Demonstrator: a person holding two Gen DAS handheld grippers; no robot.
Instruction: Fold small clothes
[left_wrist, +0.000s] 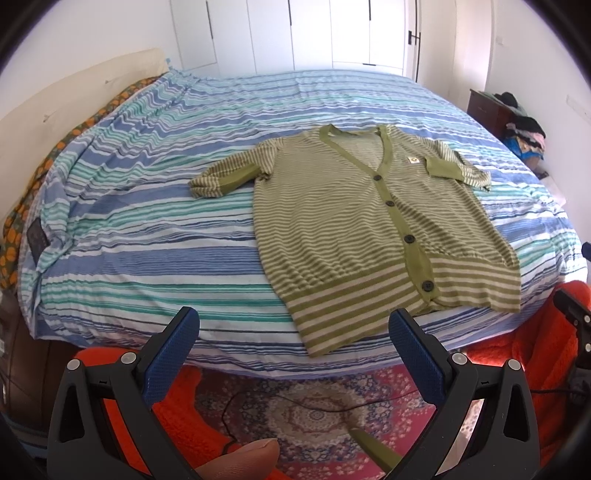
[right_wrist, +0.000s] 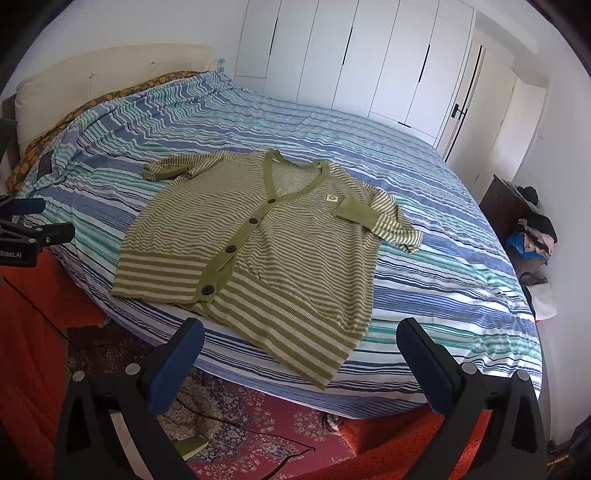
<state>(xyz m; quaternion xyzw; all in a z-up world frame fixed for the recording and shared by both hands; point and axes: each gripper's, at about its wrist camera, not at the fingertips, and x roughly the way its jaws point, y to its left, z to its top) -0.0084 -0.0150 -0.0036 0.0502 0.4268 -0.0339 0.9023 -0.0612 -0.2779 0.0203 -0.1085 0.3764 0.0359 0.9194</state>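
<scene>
A green and cream striped cardigan (left_wrist: 332, 206) lies spread flat, buttoned, on the striped bed (left_wrist: 147, 221), its hem hanging slightly over the near edge. Both short sleeves are out to the sides. My left gripper (left_wrist: 293, 325) is open, held in the air just short of the bed edge, near the cardigan's lower left hem corner. In the right wrist view the same cardigan (right_wrist: 288, 236) lies ahead, and my right gripper (right_wrist: 301, 336) is open over the lower right hem corner without touching it. The left gripper's body (right_wrist: 33, 229) shows at the left edge there.
A cream headboard (left_wrist: 74, 96) and patterned pillow sit at the bed's left. White wardrobe doors (right_wrist: 369, 55) line the far wall. A dark nightstand piled with clothes (right_wrist: 524, 221) stands at the right. A red patterned rug (left_wrist: 314, 413) with a black cable lies below.
</scene>
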